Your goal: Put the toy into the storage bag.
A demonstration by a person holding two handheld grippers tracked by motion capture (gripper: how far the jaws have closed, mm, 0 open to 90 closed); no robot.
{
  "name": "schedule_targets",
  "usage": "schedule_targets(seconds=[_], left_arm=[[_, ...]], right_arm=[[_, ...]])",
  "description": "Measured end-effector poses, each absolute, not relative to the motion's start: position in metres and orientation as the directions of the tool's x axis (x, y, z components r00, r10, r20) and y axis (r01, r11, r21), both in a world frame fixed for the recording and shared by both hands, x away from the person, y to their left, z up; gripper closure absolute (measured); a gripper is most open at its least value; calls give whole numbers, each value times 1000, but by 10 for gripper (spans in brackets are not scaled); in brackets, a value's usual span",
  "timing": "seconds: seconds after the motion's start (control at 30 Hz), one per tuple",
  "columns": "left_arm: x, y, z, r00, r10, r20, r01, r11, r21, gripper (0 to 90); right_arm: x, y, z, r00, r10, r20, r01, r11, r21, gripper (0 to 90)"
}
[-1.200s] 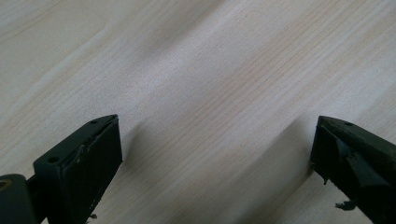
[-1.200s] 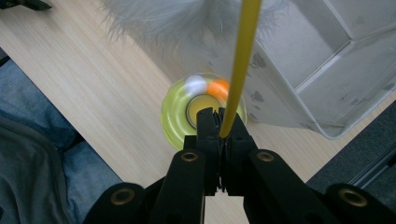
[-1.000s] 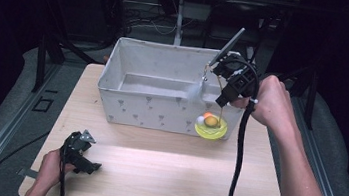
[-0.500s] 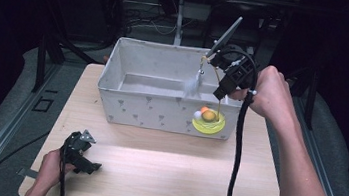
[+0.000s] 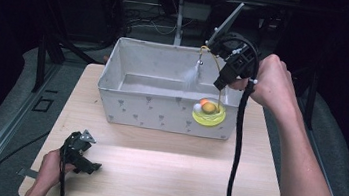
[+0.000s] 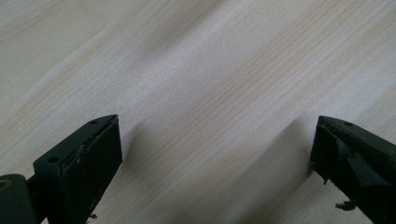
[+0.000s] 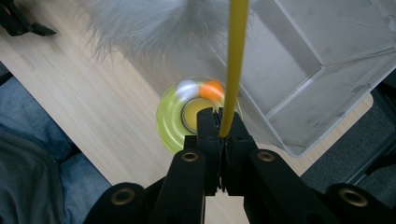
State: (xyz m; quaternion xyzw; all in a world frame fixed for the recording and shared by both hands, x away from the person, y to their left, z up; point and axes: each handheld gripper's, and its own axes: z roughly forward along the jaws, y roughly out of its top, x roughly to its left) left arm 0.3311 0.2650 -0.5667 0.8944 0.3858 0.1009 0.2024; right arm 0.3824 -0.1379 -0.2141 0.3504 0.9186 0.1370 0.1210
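A cat toy hangs from my right gripper (image 5: 221,82): a yellow disc base (image 5: 208,115) with an orange and a white ball, a thin yellow wire (image 5: 220,96) and a grey feather tuft (image 5: 193,75). In the right gripper view my right gripper (image 7: 223,123) is shut on the yellow wire (image 7: 236,56), with the disc (image 7: 173,122) below it and the feather (image 7: 140,23) blurred above. The toy is off the table, at the front right of the white fabric box (image 5: 160,112). My left gripper (image 5: 85,160) rests open at the table's near left; its jaws (image 6: 217,123) stand wide over bare wood.
The white box (image 7: 322,70) is open-topped and holds nothing I can see. The light wooden table (image 5: 178,174) runs in front of it. A black cable (image 5: 236,156) hangs from the right gripper across the table's right side. Dark frames stand behind.
My right gripper has risen with the toy; the disc has come up and a little left, in front of the box's front wall. The feather has swung. The left gripper has stayed put.
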Motion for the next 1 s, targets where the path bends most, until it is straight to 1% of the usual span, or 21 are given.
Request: schedule_targets(seconds=[0.5, 1.0], left_arm=[[331, 265, -567, 681, 731, 27, 649, -621, 439, 21], [331, 265, -567, 679, 733, 22, 652, -617, 441, 21]], right_arm=[[396, -137, -199, -702, 697, -147, 622, 701, 349, 879], [411, -143, -191, -655, 739, -154, 654, 657, 374, 879]])
